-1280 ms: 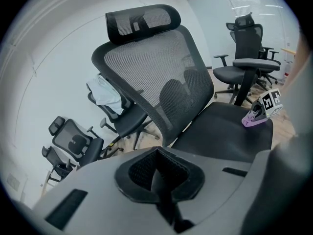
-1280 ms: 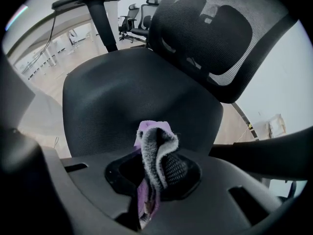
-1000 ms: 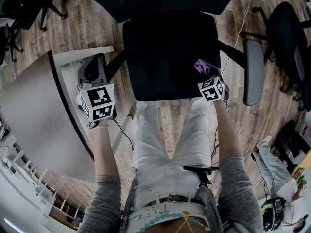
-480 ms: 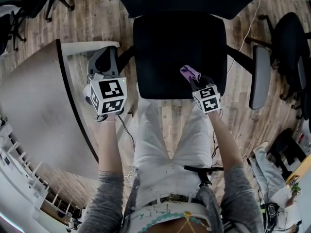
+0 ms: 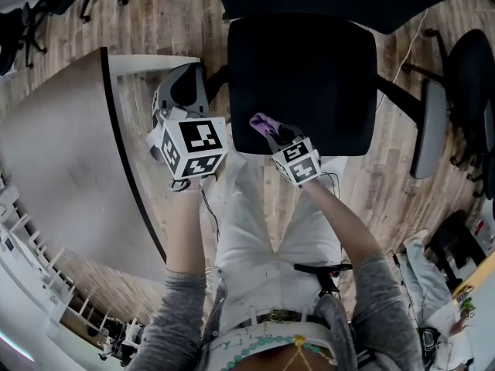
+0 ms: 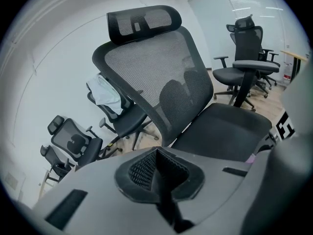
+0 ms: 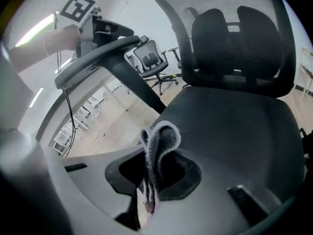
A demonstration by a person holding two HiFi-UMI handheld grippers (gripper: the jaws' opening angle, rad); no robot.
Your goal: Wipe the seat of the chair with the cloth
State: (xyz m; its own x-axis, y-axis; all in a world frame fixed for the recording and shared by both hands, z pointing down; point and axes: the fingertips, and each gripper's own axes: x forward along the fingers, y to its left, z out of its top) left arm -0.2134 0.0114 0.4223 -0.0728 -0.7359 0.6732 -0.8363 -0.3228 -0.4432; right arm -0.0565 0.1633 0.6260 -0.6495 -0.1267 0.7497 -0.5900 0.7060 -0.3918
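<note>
One purple cloth [image 5: 262, 120], folded double, pinched in right tongs [image 5: 274, 134].

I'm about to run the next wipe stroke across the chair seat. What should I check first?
1. Cloth grip: the right gripper is shut on the cloth, with a fold sticking out past the jaws. Ok.
2. Cloth pressed on the seat: it is near the front left corner, but contact doesn't show. Cannot tell.
3. Wipe path: nothing else lies on the seat. Ok.
4. Left gripper out of the way: shut, empty, at the armrest, off the seat. Ok.
</note>
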